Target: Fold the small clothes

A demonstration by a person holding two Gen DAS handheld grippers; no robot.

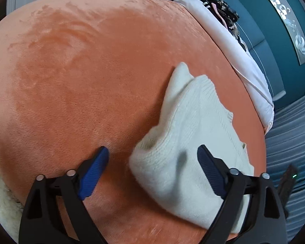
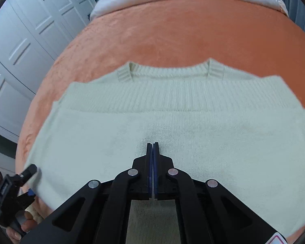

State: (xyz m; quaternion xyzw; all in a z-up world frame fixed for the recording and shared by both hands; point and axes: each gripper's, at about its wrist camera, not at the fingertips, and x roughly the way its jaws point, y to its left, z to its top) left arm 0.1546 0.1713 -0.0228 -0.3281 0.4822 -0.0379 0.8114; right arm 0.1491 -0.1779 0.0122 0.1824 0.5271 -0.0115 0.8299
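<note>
A cream knit sweater (image 2: 172, 126) lies folded on the orange blanket (image 2: 193, 30), its ribbed hem laid over the body and two ribbed cuffs showing at the far edge. My right gripper (image 2: 153, 143) is shut, empty, and its tips rest over the middle of the sweater. My left gripper (image 1: 152, 154) is open at the sweater's (image 1: 193, 122) left corner, one finger over the blanket (image 1: 91, 71), the other over the knit. The left gripper also shows in the right wrist view (image 2: 29, 181) at the sweater's near left corner.
A white sheet (image 1: 229, 40) lies along the bed's far side with a pile of dark clothes (image 1: 223, 8) on it. White panelled wardrobe doors (image 2: 20, 40) stand to the left. A teal wall (image 1: 274, 30) and grey pleated fabric (image 1: 290, 126) are at right.
</note>
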